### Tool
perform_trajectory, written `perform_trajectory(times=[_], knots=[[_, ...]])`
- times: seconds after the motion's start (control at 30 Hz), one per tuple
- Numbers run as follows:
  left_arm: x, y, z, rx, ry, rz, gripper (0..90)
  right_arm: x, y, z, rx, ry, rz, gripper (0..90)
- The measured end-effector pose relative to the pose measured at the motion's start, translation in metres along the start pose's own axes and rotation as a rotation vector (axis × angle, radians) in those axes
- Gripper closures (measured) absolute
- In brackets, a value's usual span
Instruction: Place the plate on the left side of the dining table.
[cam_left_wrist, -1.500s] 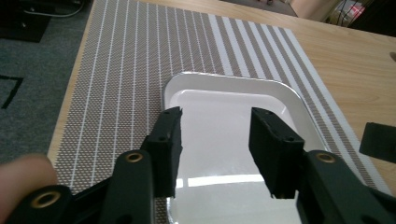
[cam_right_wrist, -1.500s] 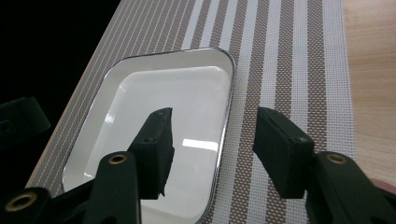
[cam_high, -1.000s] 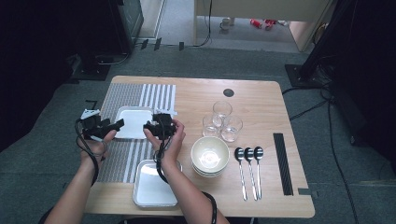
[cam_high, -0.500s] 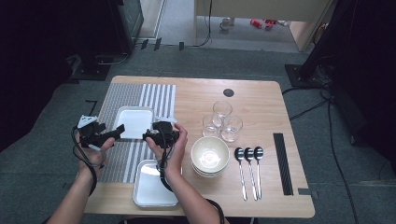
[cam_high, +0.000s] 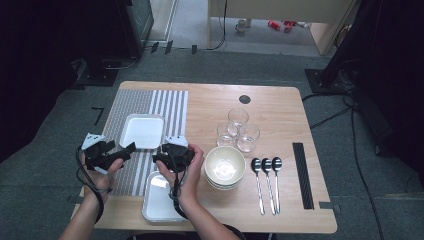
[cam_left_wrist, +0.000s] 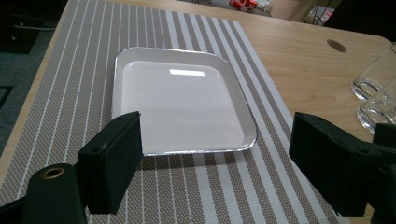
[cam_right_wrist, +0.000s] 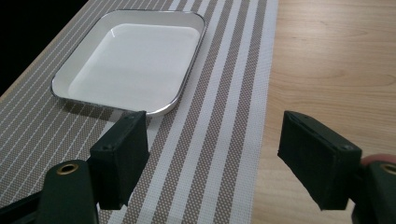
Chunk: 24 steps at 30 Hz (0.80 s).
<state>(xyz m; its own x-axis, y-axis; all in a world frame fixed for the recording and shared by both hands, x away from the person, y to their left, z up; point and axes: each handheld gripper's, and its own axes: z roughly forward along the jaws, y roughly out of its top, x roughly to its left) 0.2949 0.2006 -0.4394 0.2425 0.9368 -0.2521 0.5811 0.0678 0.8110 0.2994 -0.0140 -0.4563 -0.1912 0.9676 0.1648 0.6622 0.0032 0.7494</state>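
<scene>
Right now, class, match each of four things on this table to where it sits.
Things:
1 white tray
2 bowls
3 spoons
4 glasses

Places:
A between the bowls and a black strip
B behind the bowls
C on the striped mat
D stacked, left of the spoons

Pairs: 1-C, 2-D, 3-A, 4-B

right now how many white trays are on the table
2. One tray lies on the striped mat at the table's far left; a second tray sits at the near edge, partly behind the right hand. None seems hidden.
</scene>
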Motion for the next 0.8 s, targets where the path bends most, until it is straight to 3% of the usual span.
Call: perform_trajectory(times=[0.2, 0.57, 0.8], knots=[[-0.013, -0.010, -0.010, 0.011, 0.006, 0.019, 17.7, 0.005, -0.008, -0.015, -0.018, -0.007, -0.026, 24.1], [-0.031, -0.029, -0.025, 0.021, -0.007, 0.034, 17.9, 0.011, -0.034, -0.040, -0.008, 0.042, -0.058, 25.1], [-0.041, -0.038, -0.033, 0.021, -0.001, 0.052, 18.3, 0.005, -0.048, -0.061, -0.033, 0.090, -0.079, 26.0]])
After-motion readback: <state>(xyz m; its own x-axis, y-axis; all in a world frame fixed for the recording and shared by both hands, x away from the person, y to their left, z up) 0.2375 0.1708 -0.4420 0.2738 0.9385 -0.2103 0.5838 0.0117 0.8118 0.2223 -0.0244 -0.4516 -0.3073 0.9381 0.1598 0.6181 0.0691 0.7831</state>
